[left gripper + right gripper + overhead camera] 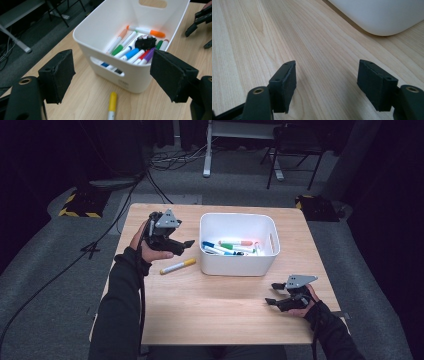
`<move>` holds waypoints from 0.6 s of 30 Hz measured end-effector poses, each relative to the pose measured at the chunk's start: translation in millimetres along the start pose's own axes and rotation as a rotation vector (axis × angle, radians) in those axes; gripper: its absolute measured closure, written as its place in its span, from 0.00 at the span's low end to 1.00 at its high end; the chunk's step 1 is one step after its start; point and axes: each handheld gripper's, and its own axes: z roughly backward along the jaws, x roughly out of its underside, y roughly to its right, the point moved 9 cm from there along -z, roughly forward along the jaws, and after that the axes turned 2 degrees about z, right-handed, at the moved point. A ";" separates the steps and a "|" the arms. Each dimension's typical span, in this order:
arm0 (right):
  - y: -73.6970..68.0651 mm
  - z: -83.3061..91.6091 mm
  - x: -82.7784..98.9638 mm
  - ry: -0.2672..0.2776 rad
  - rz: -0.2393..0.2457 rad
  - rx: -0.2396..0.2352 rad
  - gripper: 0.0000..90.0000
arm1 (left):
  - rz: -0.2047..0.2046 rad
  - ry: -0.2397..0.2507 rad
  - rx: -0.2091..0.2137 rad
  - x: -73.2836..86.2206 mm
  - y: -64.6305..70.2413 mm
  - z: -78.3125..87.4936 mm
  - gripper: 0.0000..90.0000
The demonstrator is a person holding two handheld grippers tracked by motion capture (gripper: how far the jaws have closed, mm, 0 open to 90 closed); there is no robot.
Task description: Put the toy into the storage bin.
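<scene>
The left gripper (184, 246) is held wide open, empty, at ten o'clock of the yellow marker (177, 266); the right gripper (271, 293) is likewise held open, empty.

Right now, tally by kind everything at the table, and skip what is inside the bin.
Bin: 1
Marker loose on the table: 1
Grippers: 2, the left gripper and the right gripper, both open
Total: 4

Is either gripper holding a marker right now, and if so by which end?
Nothing is held. The left gripper has open, empty jaws; the yellow marker lies on the table beside the white bin. The right gripper is open and empty too.
</scene>
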 end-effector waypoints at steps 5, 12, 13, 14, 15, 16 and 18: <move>0.0 0.0 0.0 0.000 -0.001 0.000 0.36 | 0.043 -0.023 0.005 28.3 -5.2 -5.8 0.22; 0.0 -0.1 0.0 0.000 0.001 0.001 0.36 | 0.074 -0.140 0.004 87.8 -7.7 -31.1 0.24; 0.2 -0.3 -0.3 0.003 0.010 -0.002 0.36 | 0.077 -0.150 -0.008 94.9 -9.4 -33.5 0.25; 0.1 -0.5 -0.4 0.004 0.009 0.000 0.36 | 0.082 -0.166 -0.014 102.5 -10.2 -35.7 0.26; 0.2 -0.6 -0.4 0.005 0.011 0.002 0.36 | 0.087 -0.180 -0.006 109.8 -10.7 -38.0 0.26; 0.1 -0.5 -0.4 0.004 0.009 0.001 0.36 | 0.095 -0.192 -0.026 116.7 -12.9 -39.6 0.27; 0.1 -0.3 -0.2 0.002 0.008 -0.001 0.36 | 0.108 -0.209 -0.032 129.3 -14.7 -43.7 0.28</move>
